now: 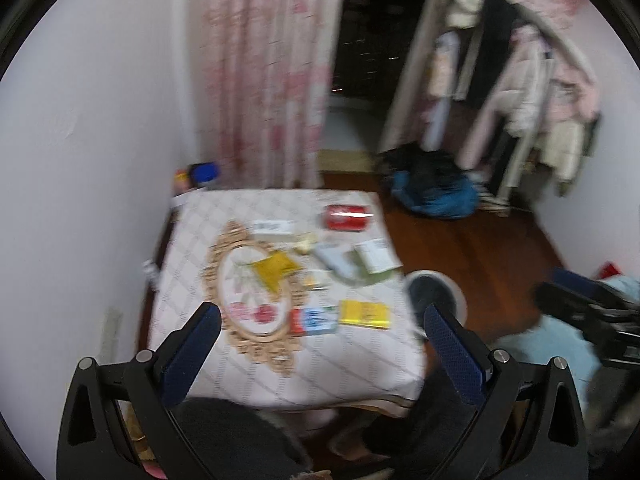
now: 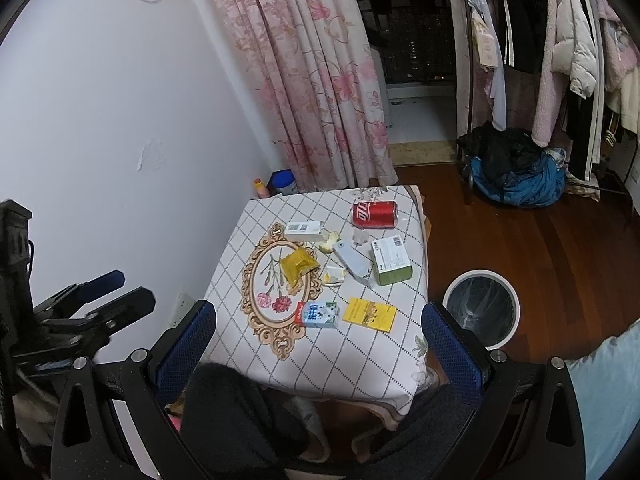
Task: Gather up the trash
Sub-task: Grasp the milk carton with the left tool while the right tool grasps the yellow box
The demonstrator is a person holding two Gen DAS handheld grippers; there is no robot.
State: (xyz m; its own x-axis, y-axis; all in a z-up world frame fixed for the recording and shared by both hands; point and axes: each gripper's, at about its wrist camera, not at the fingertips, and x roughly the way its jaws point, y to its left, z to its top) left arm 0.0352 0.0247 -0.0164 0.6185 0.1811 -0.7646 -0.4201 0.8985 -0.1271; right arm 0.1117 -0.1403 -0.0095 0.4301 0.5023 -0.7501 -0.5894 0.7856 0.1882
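**Above the desk's near edge: both tools empty, nothing collected yet**

Left hand-held gripper (image 1: 320, 340): fingers spread wide, nothing between them. Hangs over the near side of the desk (image 2: 360, 368). Its view is motion-blurred.

Right hand-held gripper (image 2: 320, 338): also released, jaws well apart, empty. Same hover, slightly to the right, above the desk's near edge.

Each tool shows in the other's view, at the frame's side.

Progress (judgement): task looks barely begun. All visible litter lies on the patterned cloth; neither tool grips anything. The bin (image 2: 481, 307), round, white-rimmed with a dark liner, stands on the wood floor just beside the desk's right edge; I see nothing in it, though the liner is dark and hard to read. Everything is left to do.

Count on the desk, from the right view:
- red can (image 2: 375, 214), one, lying on its side, far right corner
- white box (image 2: 305, 231), one, far centre
- green-and-white box (image 2: 391, 261), one, right side
- pale blue flat packet (image 2: 352, 261), one, touching the green box's left
- yellow crumpled wrapper (image 2: 298, 270), one, on the printed oval frame
- small milk carton (image 2: 318, 314), one, near side
- yellow card packet (image 2: 371, 314), one, just beside the carton
- peel or crumpled scraps (image 2: 330, 240), about three small pieces, mid-desk; exact kind unclear

Two containers stand beyond the desk's far-left corner by the curtain.
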